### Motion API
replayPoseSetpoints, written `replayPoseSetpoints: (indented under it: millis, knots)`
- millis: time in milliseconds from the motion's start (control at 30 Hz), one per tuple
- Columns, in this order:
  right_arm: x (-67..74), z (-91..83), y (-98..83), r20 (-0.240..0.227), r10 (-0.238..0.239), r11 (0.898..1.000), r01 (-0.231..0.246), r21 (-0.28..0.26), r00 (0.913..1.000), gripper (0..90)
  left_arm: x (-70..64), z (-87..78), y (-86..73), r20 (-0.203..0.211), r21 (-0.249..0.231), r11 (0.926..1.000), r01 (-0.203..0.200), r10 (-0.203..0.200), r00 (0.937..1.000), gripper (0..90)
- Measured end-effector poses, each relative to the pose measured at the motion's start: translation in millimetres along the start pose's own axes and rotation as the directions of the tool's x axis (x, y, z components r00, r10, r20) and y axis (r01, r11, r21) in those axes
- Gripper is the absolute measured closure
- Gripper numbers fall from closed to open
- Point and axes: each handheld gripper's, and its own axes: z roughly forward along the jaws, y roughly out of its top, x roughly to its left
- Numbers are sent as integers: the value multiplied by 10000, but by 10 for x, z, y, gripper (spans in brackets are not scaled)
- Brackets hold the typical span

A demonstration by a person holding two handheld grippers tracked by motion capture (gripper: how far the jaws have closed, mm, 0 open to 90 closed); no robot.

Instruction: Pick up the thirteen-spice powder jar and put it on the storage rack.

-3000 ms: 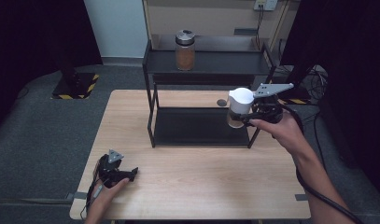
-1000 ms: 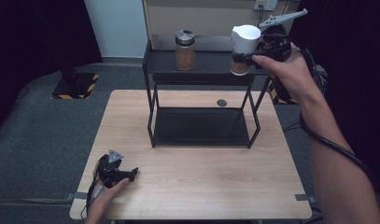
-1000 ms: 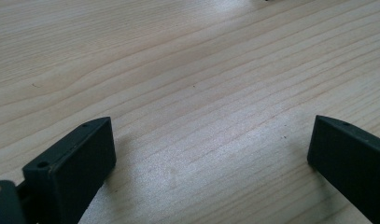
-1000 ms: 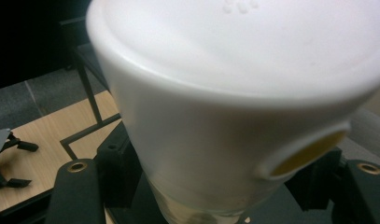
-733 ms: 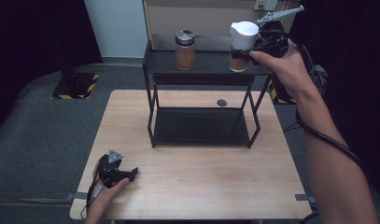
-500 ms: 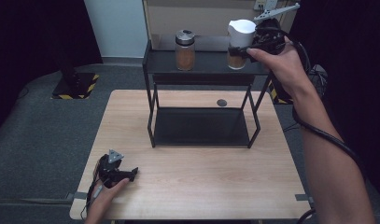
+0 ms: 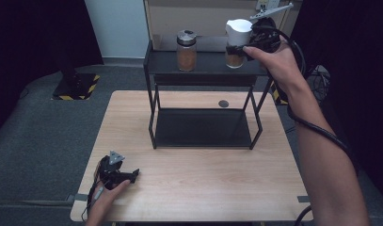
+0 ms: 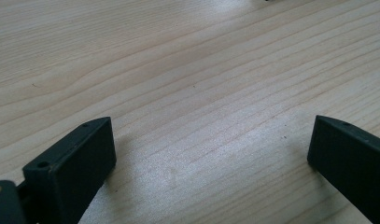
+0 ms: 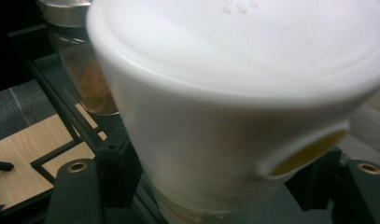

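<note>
On the top shelf of a black rack (image 7: 203,68) at the far side of the wooden surface (image 7: 194,188), the right gripper (image 7: 241,47) is clamped around a white-capped jar (image 7: 237,35), held upright with its long axis vertical, its base at or just above the shelf toward the right end. A second jar with a metal lid (image 7: 186,50) stands to its left, apart. The likely next move is to set the held jar straight down, so its height over the shelf matters most. Near the front left corner the left gripper (image 7: 125,175) rests, jaws apart and empty.
</note>
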Motion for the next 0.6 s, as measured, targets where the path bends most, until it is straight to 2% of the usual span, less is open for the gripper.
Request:
replayPoseSetpoints:
  millis: [367,600]
  knots:
    - [-60,131,-27,74,263,9995,-264,197,9996,316,1,0,1,2,4,10000,-2,2,10000,0]
    - [-67,155,-35,32,311,9993,-312,228,9995,316,0,0,0,0,0,10000,2,-2,10000,0]
